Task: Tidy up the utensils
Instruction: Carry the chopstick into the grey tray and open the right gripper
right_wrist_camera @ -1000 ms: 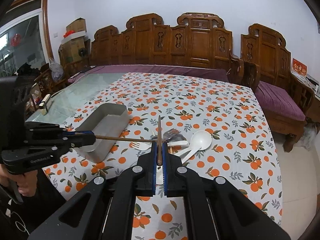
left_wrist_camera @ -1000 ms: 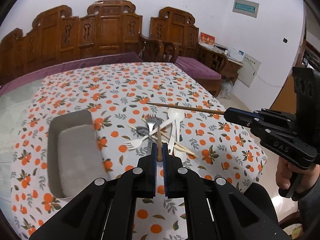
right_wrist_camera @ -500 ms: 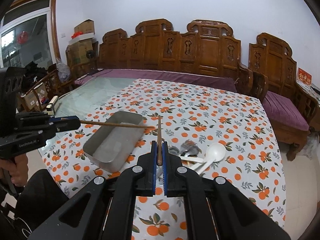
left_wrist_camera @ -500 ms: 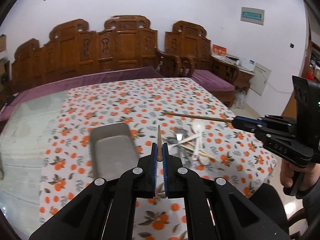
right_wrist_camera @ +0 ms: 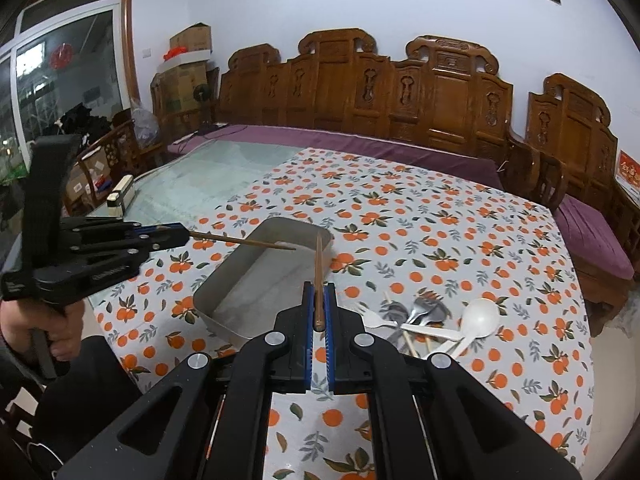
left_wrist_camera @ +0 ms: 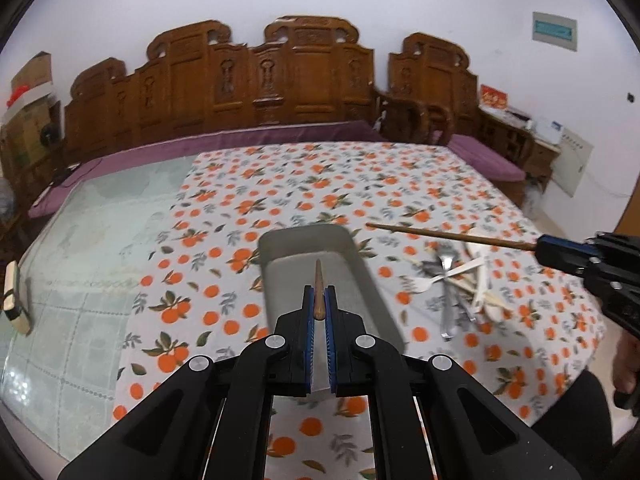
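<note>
Nearest the lens, the left gripper (left_wrist_camera: 319, 312) has its jaws closed on a dark wooden chopstick (left_wrist_camera: 318, 284), and the right gripper (right_wrist_camera: 319, 312) likewise clamps a second chopstick (right_wrist_camera: 318, 276), each stick poking forward past the pads. A second ago both grippers hung over the heap of cutlery; since then they have swung across, and now both chopstick tips sit above the open metal tray (right_wrist_camera: 224, 276), the left one's stick reaching in from the tray's side in the right wrist view. That puts the pair about ready to be lowered and released into the tray, by my reading. Just beside the tray on the orange-print counter (right_wrist_camera: 440, 216) lies the remaining pile: metal forks (right_wrist_camera: 426, 308), a white plastic fork (right_wrist_camera: 370, 317), a white spoon (right_wrist_camera: 480, 318) and pale chopsticks (right_wrist_camera: 408, 336), still unsorted. Beyond stands the carved wooden bench (right_wrist_camera: 400, 92).
</note>
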`<action>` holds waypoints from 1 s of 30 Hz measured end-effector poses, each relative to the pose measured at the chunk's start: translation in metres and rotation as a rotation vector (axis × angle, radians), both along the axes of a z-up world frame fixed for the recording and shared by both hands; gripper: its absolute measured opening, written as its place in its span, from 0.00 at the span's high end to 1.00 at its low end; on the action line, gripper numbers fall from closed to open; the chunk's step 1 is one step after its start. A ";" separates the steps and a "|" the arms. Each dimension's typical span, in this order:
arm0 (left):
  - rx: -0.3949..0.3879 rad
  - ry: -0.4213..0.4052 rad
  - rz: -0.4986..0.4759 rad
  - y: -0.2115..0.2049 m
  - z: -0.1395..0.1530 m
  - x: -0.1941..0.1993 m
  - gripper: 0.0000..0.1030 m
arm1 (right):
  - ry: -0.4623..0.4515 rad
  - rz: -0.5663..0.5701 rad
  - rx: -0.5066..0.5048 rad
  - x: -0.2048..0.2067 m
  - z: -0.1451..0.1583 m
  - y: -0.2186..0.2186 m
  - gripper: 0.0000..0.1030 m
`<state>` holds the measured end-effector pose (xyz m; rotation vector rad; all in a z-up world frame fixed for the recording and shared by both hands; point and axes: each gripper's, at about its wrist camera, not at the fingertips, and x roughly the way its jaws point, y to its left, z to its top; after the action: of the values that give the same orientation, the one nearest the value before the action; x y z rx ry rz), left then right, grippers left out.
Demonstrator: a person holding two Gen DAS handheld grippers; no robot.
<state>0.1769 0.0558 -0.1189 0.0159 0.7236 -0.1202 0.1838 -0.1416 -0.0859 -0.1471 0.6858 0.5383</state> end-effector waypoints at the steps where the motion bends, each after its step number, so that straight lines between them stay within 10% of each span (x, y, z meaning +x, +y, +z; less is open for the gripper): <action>1: 0.001 0.008 0.009 0.002 -0.004 0.002 0.96 | 0.002 0.004 -0.003 0.001 -0.002 0.004 0.94; 24: -0.036 0.129 0.036 -0.005 -0.049 0.034 0.95 | 0.068 0.036 -0.040 0.020 -0.035 0.051 0.94; 30: -0.060 0.108 0.036 0.005 -0.046 0.036 0.79 | 0.068 0.036 -0.038 0.031 -0.038 0.057 0.94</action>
<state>0.2126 0.0606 -0.1644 -0.0611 0.8274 -0.1088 0.2147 -0.0850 -0.1236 -0.1778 0.7609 0.5672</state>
